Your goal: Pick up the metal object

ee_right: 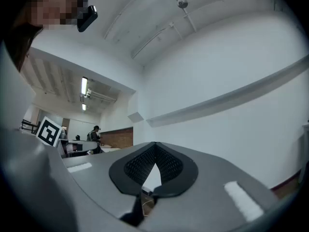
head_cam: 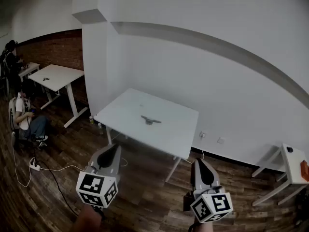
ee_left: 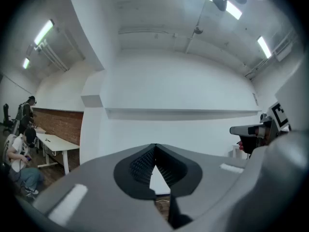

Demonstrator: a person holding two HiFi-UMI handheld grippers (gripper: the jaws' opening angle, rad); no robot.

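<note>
**Both claws pressed shut; metal object lies alone on the white table**

At far left in the head view a person sits before a brick wall, near a white desk. A white power strip trails a pale cable over the dark plank floor.

The left gripper, a grey wedge with a black-and-white marker cube, hangs low in front of the table. Its own view shows black ribbed pads pressed together at the tips, with nothing between them.

The small dark metal object, slim with flared ends, lies near the middle of the smooth white table, well apart from both grippers.

The right gripper is likewise closed and empty, its ribbed pads meeting at the tip.

At far right stands a smaller white table bearing an orange item.

Only the gripper views show the ceiling strip lights. Only the head view shows the object.
</note>
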